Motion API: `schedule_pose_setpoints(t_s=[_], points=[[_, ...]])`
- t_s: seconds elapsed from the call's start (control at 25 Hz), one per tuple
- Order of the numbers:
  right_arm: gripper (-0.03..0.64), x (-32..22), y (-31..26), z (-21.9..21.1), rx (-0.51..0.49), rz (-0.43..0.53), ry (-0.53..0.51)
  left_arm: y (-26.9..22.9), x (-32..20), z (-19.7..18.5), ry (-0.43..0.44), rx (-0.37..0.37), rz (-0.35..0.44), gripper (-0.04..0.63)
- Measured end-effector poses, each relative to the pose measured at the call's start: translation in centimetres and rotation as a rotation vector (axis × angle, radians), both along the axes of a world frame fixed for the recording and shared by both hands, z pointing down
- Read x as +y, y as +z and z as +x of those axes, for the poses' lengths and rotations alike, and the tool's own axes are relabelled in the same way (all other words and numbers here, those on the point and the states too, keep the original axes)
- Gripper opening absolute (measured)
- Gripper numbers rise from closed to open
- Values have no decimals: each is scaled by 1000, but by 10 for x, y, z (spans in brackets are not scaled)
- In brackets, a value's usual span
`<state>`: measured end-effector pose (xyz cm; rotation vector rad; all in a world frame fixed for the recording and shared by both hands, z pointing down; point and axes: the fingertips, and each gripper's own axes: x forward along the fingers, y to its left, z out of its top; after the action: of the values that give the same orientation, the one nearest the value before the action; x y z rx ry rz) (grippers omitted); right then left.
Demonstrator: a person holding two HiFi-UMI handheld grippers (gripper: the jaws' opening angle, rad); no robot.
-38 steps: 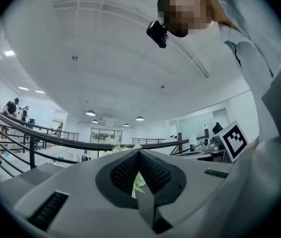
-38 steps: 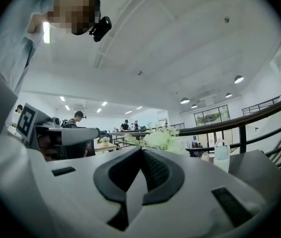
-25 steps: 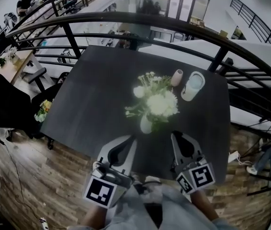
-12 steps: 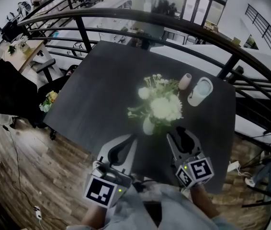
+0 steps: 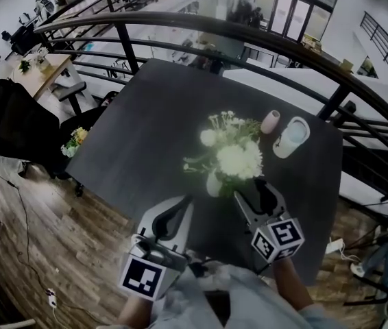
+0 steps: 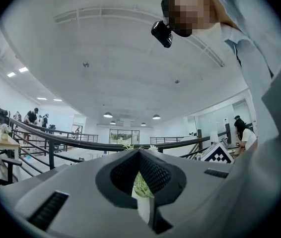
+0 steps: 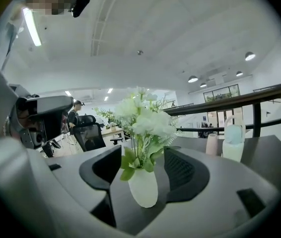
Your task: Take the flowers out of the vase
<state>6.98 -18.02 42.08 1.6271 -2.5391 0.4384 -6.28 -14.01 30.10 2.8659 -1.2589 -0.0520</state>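
White flowers with green leaves point(image 5: 234, 155) stand in a small white vase point(image 5: 212, 184) near the middle of the dark table point(image 5: 146, 129). My right gripper point(image 5: 250, 191) is just right of the vase, level with its base. Its jaws have just been opening and stand open, pressing on nothing. In the right gripper view the vase point(image 7: 143, 187) and the flowers point(image 7: 148, 117) show in the gap between the jaws. My left gripper point(image 5: 182, 205) is shut and empty, just short of the vase on its left. Through a slit under its tips I see a strip of the vase point(image 6: 143, 208).
A small pink cup point(image 5: 271, 121) and a pale jug with a handle point(image 5: 292, 137) stand at the table's back right. A black railing point(image 5: 201, 26) curves behind the table. A black office chair point(image 5: 16, 125) stands on the wooden floor to the left.
My right gripper has moved forward and down towards the vase, and its jaws have gone from shut to open. The left gripper has kept its place.
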Motion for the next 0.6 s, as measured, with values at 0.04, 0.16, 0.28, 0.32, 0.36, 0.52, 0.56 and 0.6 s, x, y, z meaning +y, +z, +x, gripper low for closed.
schedule_pose_setpoints(t_s=[0.04, 0.16, 0.28, 0.32, 0.36, 0.52, 0.56, 0.6], points=[[264, -3, 2, 1, -5, -1, 0, 0, -1, -1, -5, 0, 1, -2], [276, -10, 4, 1, -31, -16, 0, 0, -1, -3, -20, -4, 1, -2], [285, -17, 7, -1, -69, -23, -15, 1, -2, -4, -33, -10, -1, -2], [290, -18, 8, -1, -83, -28, -18, 1, -1, -5, -37, -13, -2, -2], [291, -20, 9, -1, -94, -30, -20, 1, -1, -5, -41, -15, -3, -2], [302, -26, 13, -2, -118, -40, -35, 1, -1, -5, -54, -16, -1, -2], [304, -27, 15, -3, -133, -46, -40, 1, -1, -5, -58, -18, -4, -2], [308, -29, 16, -3, -155, -52, -44, 2, -1, -6, -62, -20, -6, -2]])
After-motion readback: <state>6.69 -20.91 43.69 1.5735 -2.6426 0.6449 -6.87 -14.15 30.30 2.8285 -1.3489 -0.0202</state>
